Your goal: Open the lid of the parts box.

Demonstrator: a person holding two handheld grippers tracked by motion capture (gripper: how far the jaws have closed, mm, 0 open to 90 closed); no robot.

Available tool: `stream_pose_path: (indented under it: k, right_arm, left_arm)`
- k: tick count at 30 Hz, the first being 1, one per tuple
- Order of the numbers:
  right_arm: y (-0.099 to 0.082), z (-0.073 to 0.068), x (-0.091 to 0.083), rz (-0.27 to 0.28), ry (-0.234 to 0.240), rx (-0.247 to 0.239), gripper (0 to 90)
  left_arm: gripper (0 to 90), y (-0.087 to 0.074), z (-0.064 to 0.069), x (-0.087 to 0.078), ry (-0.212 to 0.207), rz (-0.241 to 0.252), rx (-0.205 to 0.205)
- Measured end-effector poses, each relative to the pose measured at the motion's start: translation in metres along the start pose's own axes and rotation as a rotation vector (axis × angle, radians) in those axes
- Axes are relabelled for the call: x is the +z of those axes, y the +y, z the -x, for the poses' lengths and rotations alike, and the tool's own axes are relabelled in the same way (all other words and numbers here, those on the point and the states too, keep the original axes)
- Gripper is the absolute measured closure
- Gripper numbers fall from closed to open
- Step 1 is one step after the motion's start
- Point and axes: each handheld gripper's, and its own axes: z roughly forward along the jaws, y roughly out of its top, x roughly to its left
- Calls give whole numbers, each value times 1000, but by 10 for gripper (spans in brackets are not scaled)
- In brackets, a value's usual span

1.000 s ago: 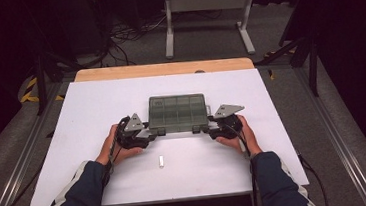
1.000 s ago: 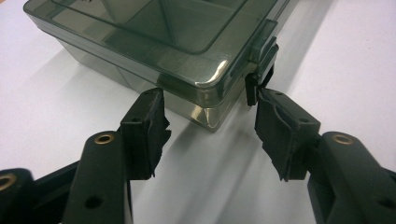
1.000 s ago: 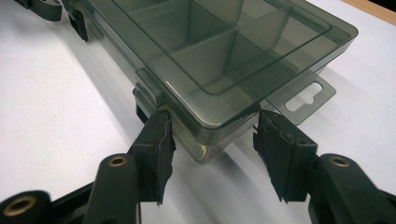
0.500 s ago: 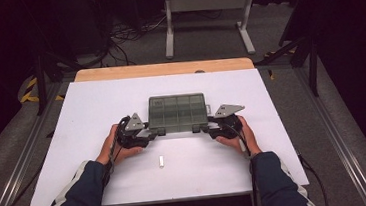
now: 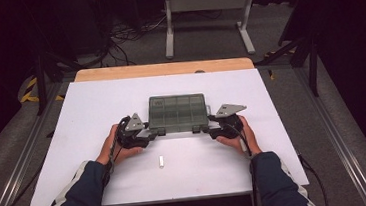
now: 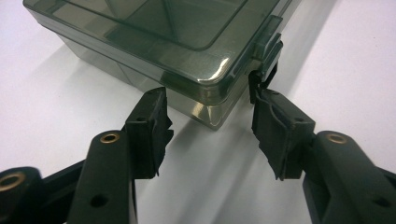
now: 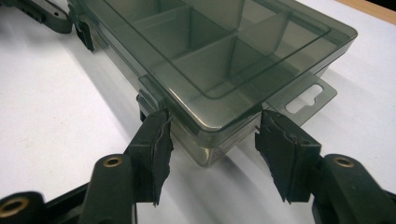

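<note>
Straddling the near corners of the organiser box, both grippers' jaws stand part-open, the right's just widened.

surface: white table | on it: compartment box; small white piece

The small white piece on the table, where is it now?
In the high view, the small white piece lies on the white table near the person's edge, below the compartment box, apart from it.
</note>
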Motion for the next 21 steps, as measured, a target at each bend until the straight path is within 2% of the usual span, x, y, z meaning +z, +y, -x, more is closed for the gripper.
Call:
stream_pose_path:
  k: [9,13,15,21]
  right_arm:
    - [0,-1,1,-7,-8,-7,453]
    - [-1,0,0,0,-1,-3,470]
    - [-1,1,-2,26,11,8,511]
    - [-1,0,-2,28,6,9,512]
  left_arm:
    - [526,0,1,0,20,-4,-3]
    - [531,0,1,0,24,-4,-3]
    - [535,0,1,0,24,-5,-3]
    - [511,0,1,0,22,-4,0]
